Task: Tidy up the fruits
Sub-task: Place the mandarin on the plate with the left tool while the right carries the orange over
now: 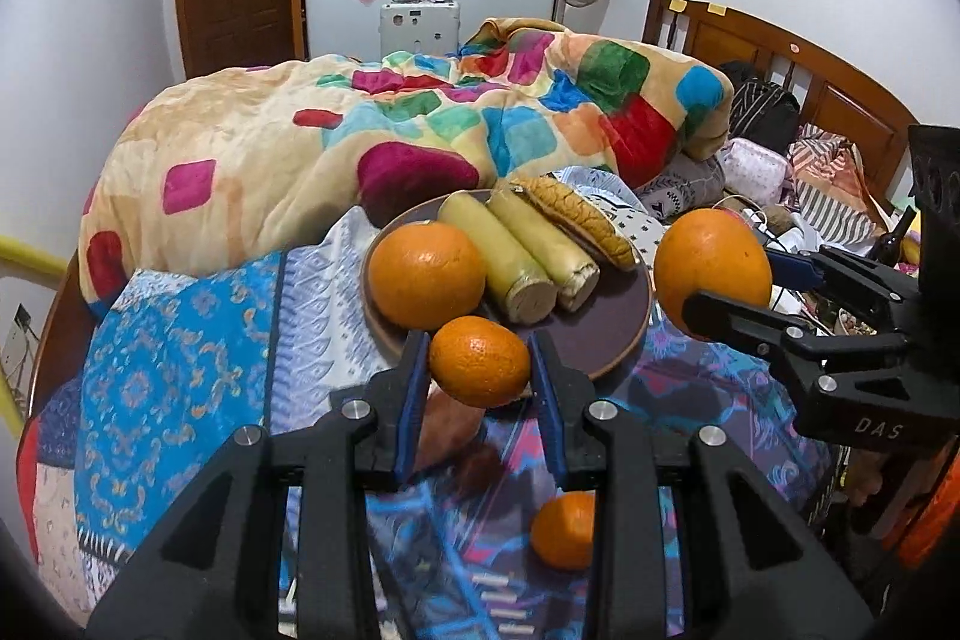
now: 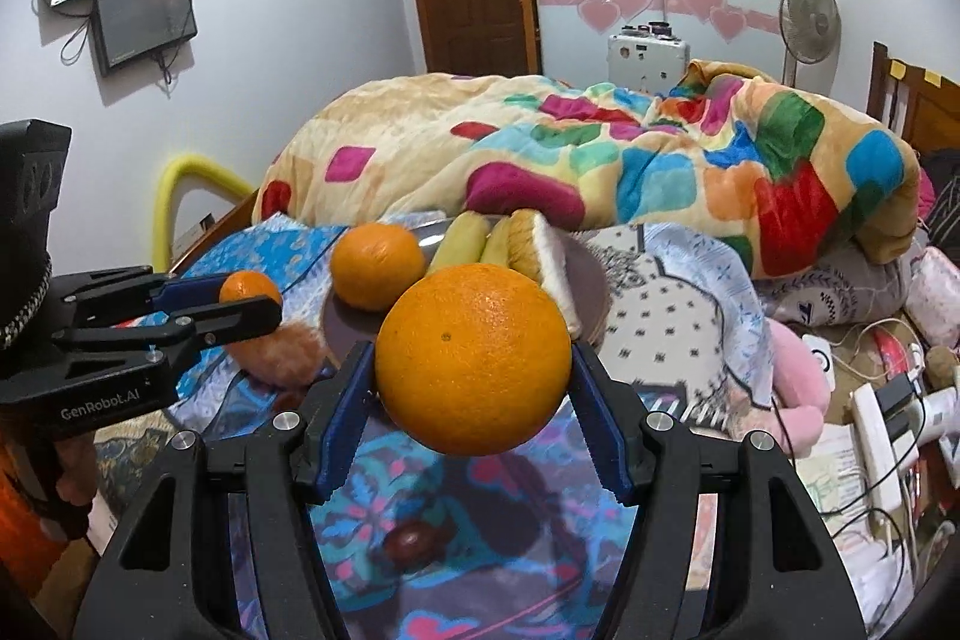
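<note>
My left gripper [image 1: 480,370] is shut on a small orange [image 1: 479,361] and holds it just above the near rim of a dark round plate [image 1: 606,334]. The plate holds a large orange [image 1: 426,274], two yellow-green bananas [image 1: 522,256] and a brown bun [image 1: 576,214]. My right gripper [image 2: 474,400] is shut on a big orange [image 2: 474,358], held in the air right of the plate; it shows in the left wrist view [image 1: 711,274]. The left gripper and its small orange [image 2: 249,289] appear at the left of the right wrist view.
Another small orange [image 1: 564,529], a fuzzy peach-coloured fruit [image 2: 282,352] and a dark brown fruit [image 2: 411,544] lie on the patterned bedspread below the grippers. A bunched colourful blanket [image 1: 420,136] lies behind the plate. Cables, chargers and pillows clutter the right side [image 2: 870,388].
</note>
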A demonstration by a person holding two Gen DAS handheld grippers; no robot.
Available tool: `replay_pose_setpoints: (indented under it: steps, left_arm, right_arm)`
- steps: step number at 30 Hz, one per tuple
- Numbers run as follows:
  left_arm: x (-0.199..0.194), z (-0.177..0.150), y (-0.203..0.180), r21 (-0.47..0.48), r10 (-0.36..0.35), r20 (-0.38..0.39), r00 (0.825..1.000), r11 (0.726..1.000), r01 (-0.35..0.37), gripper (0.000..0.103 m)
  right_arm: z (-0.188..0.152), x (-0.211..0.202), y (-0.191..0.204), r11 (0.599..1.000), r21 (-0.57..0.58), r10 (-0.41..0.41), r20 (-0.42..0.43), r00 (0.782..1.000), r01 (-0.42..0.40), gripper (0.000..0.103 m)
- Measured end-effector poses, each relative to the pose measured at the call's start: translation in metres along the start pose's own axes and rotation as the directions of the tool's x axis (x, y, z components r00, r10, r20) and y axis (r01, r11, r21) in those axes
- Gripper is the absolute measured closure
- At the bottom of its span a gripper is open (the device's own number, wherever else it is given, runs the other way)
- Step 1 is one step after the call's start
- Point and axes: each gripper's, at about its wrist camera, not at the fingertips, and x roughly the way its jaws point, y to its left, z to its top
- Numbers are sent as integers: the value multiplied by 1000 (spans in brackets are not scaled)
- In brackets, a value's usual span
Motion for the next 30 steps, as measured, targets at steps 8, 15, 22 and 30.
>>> replay_pose_setpoints:
  steps: [8, 15, 22, 30]
  left_arm:
    - [32, 13, -8, 32, 3, -35, 999, 999, -2, 70]
    - [40, 14, -4, 23, 0, -45, 999, 1000, 1, 62]
    - [34, 17, 5, 5, 8, -17, 1000, 1000, -8, 54]
    - [21, 22, 34, -23, 67, 14, 998, 998, -67, 52]
  right_arm:
    - [7, 12, -8, 1000, -5, -5, 1, 1000, 5, 42]
    - [14, 18, -8, 1000, -22, -5, 5, 1000, 5, 42]
    - [19, 26, -5, 1000, -26, 6, 0, 1000, -6, 42]
    - [39, 42, 3, 999, -39, 14, -6, 1000, -14, 42]
